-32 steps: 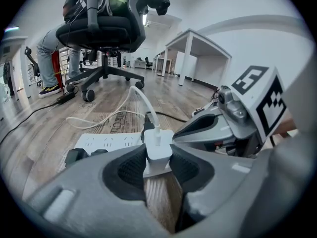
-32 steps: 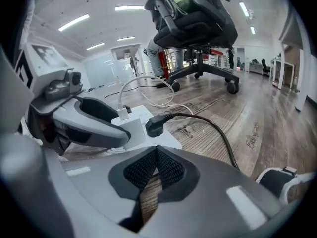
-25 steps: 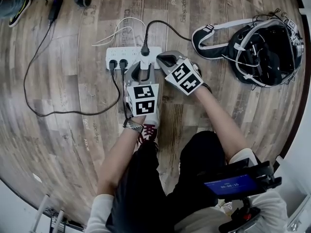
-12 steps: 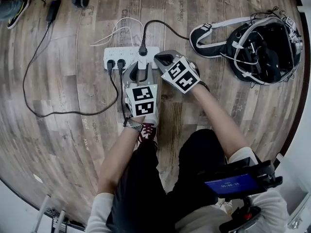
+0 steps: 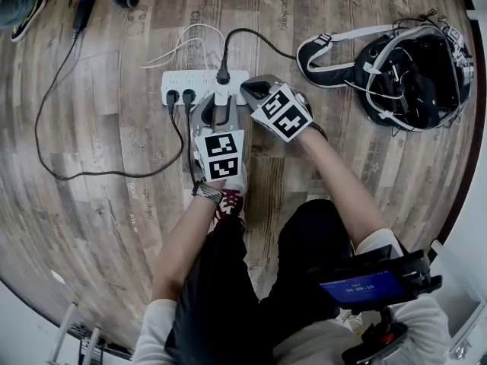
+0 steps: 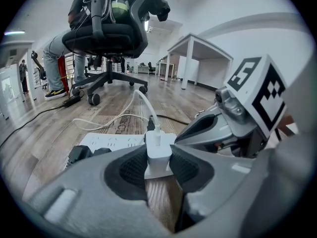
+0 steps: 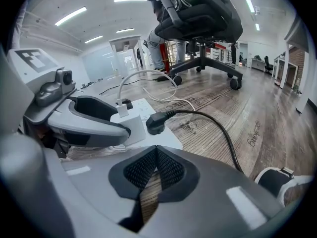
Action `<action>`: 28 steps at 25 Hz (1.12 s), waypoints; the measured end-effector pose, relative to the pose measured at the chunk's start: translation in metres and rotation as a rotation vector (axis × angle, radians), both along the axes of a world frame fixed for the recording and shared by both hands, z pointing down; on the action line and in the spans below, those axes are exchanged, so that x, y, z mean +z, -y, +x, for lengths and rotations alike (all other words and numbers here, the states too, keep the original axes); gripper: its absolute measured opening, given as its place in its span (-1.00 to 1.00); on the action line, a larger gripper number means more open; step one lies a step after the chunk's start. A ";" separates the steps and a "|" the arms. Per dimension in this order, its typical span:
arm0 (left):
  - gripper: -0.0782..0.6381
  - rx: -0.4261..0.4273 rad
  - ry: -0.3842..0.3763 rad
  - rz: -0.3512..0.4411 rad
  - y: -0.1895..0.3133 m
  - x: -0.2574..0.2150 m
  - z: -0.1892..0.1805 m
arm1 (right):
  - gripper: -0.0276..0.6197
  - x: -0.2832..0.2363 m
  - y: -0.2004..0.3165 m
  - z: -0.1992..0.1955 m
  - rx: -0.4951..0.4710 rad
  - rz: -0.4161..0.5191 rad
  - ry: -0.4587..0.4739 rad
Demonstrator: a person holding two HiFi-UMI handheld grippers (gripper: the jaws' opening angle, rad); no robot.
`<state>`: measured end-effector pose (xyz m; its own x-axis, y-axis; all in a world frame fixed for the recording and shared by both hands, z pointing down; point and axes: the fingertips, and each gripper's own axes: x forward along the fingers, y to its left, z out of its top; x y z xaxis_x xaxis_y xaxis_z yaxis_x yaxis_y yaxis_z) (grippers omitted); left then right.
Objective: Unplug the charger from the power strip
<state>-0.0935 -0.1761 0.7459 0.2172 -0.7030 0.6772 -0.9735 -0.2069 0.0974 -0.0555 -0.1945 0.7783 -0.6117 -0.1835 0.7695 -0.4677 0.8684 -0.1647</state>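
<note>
Left tongs (image 6: pixel 158 163) clamped by both pads on the white charger (image 6: pixel 158 151), plugged into the power strip (image 5: pixel 199 80) on the wood floor (image 5: pixel 99 128). Right tongs (image 7: pixel 156 168) shut and empty, tips at the strip's 3 o'clock end. Crowding the charger: black plug (image 5: pixel 224 76) just at its 12 o'clock, 2 black plugs (image 5: pixel 179 97) at its 9. Black pack with straps (image 5: pixel 411 74) well apart at 2 o'clock. Same grip, same spots as 1 second ago. Both wrists angled steeply down, forearms close together.

The wood-plank floor (image 5: pixel 114 112) carries a white power strip (image 5: pixel 199 78) at far centre, a black cable (image 5: pixel 106 175) looping left, and a black strapped bag (image 5: pixel 411 74) far right.
</note>
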 end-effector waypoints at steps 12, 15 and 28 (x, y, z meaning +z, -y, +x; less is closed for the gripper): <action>-0.39 -0.009 -0.004 0.029 -0.002 -0.001 -0.002 | -0.90 -0.001 -0.001 -0.002 0.000 -0.009 -0.002; -0.39 -0.007 0.000 0.036 -0.003 -0.001 -0.002 | -0.90 0.000 -0.002 -0.003 0.000 -0.016 -0.006; -0.39 0.122 0.104 0.195 0.012 -0.045 0.014 | -0.91 -0.004 -0.002 -0.005 -0.006 -0.040 -0.010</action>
